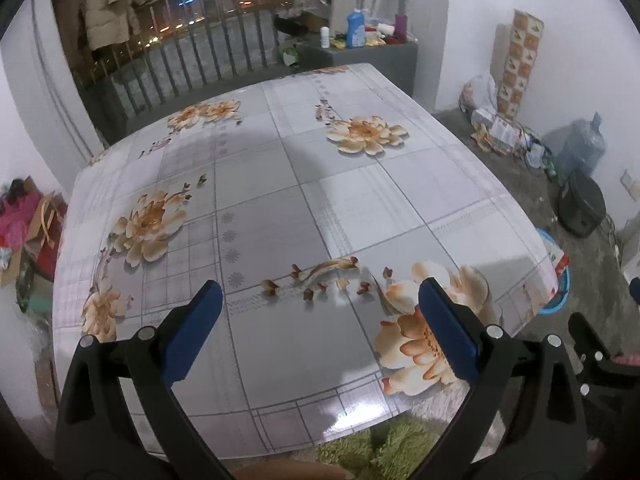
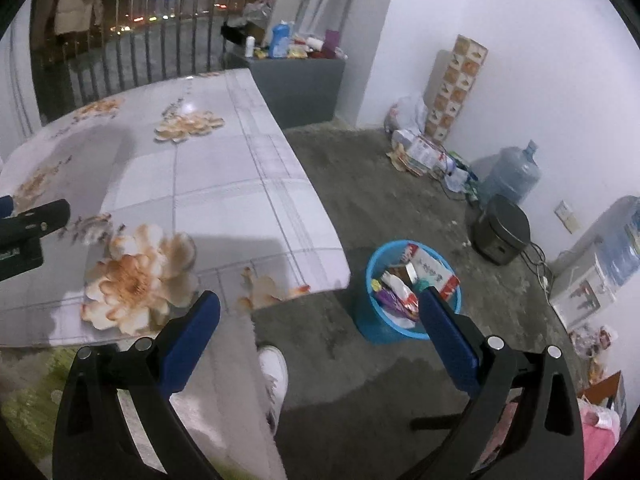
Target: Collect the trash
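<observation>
My left gripper [image 1: 320, 292] hangs open over the near part of the table [image 1: 280, 184], which wears a glossy flowered cloth; nothing lies between its blue-padded fingers. My right gripper [image 2: 320, 300] is open too, held off the table's right corner above the floor. Just beyond its right finger a blue bin [image 2: 374, 322] stands on the floor, filled with wrappers and a red-and-white carton [image 2: 434, 274]. In the left wrist view only the bin's rim [image 1: 562, 292] shows past the table edge. The left gripper's black frame [image 2: 28, 228] shows at the left edge of the right wrist view.
A person's white shoe [image 2: 274, 372] and pale trouser leg are below the right gripper. A water jug [image 2: 510, 176], a black round appliance [image 2: 500, 234], bags and a tall printed box [image 2: 456, 84] line the right wall. A grey cabinet [image 2: 298, 88] with bottles stands behind the table.
</observation>
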Action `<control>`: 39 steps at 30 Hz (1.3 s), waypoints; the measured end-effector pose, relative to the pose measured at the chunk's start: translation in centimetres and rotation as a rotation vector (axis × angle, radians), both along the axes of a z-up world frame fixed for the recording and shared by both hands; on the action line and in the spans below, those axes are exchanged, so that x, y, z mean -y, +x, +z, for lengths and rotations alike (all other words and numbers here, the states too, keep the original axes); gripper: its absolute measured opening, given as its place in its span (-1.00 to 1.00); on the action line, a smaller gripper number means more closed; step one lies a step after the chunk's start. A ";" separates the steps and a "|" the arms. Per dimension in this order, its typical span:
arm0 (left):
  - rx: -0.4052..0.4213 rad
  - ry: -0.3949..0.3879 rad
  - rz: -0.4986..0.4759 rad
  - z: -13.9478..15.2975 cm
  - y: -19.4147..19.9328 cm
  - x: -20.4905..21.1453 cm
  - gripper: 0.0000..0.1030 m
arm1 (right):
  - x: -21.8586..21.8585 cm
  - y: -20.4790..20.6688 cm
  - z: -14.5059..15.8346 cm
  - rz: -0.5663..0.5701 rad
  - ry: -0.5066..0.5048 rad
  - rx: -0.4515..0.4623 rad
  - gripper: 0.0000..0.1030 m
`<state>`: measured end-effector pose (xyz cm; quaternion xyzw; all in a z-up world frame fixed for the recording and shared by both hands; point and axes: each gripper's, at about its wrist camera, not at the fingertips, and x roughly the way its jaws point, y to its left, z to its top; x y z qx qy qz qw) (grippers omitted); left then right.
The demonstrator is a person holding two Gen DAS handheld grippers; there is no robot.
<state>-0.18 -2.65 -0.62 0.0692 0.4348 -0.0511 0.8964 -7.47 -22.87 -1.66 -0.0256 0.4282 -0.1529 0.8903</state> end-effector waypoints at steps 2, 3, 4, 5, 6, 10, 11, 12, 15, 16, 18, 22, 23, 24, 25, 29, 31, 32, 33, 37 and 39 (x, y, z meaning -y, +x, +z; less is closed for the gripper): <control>0.001 0.010 -0.011 0.0 -0.1 0.3 0.83 | 0.5 -0.1 -0.3 -0.012 0.000 -0.004 0.88; 0.000 0.013 -0.016 0.0 -0.2 0.4 0.83 | 0.8 -0.2 -0.3 -0.020 0.003 -0.005 0.88; 0.000 0.015 -0.019 0.0 -0.2 0.5 0.83 | 1.0 -0.2 -0.3 -0.026 0.006 -0.004 0.88; 0.000 0.018 -0.023 0.0 -0.2 0.6 0.83 | 1.2 -0.3 -0.4 -0.036 0.012 -0.003 0.88; 0.001 0.021 -0.025 0.0 -0.2 0.7 0.83 | 1.5 -0.3 -0.4 -0.042 0.015 -0.002 0.88; 0.006 0.021 -0.031 0.1 -0.1 1.0 0.83 | 2.0 -0.2 -0.4 -0.058 0.023 0.000 0.88; 0.006 0.020 -0.033 0.2 -0.1 1.0 0.83 | 2.1 -0.3 -0.4 -0.060 0.023 0.001 0.88; 0.005 0.019 -0.036 0.2 -0.1 1.1 0.83 | 2.1 -0.3 -0.3 -0.060 0.022 0.001 0.88; 0.004 0.021 -0.040 0.2 0.0 1.3 0.83 | 2.1 -0.3 -0.3 -0.059 0.022 0.001 0.88; 0.004 0.021 -0.042 0.2 -0.1 1.3 0.83 | 2.1 -0.3 -0.3 -0.060 0.022 0.001 0.88; 0.003 0.022 -0.043 0.2 0.0 1.4 0.83 | 2.1 -0.3 -0.3 -0.062 0.023 0.000 0.88; 0.003 0.021 -0.042 0.2 0.0 1.3 0.83 | 2.1 -0.3 -0.2 -0.062 0.023 0.000 0.88; 0.003 0.021 -0.042 0.2 0.0 1.3 0.83 | 2.1 -0.2 -0.3 -0.062 0.023 -0.001 0.88; 0.002 0.020 -0.041 0.2 0.0 1.4 0.83 | 2.2 -0.2 -0.2 -0.061 0.022 -0.001 0.88; 0.003 0.020 -0.041 0.2 0.0 1.3 0.83 | 2.1 -0.2 -0.2 -0.061 0.021 -0.001 0.88; 0.003 0.020 -0.041 0.2 0.0 1.3 0.83 | 2.1 -0.2 -0.2 -0.060 0.022 0.000 0.88; 0.003 0.019 -0.041 0.2 0.0 1.3 0.83 | 2.1 -0.2 -0.2 -0.059 0.020 -0.002 0.88; 0.003 0.020 -0.041 0.2 0.0 1.3 0.83 | 2.1 -0.2 -0.2 -0.061 0.021 -0.001 0.88; 0.003 0.020 -0.042 0.2 0.1 1.3 0.83 | 2.1 -0.2 -0.2 -0.060 0.020 -0.001 0.88; 0.001 0.019 -0.039 0.2 0.1 1.3 0.83 | 2.0 -0.2 -0.2 -0.058 0.022 0.000 0.88; 0.001 0.020 -0.040 0.1 0.1 1.3 0.83 | 2.0 -0.1 -0.1 -0.056 0.021 0.000 0.88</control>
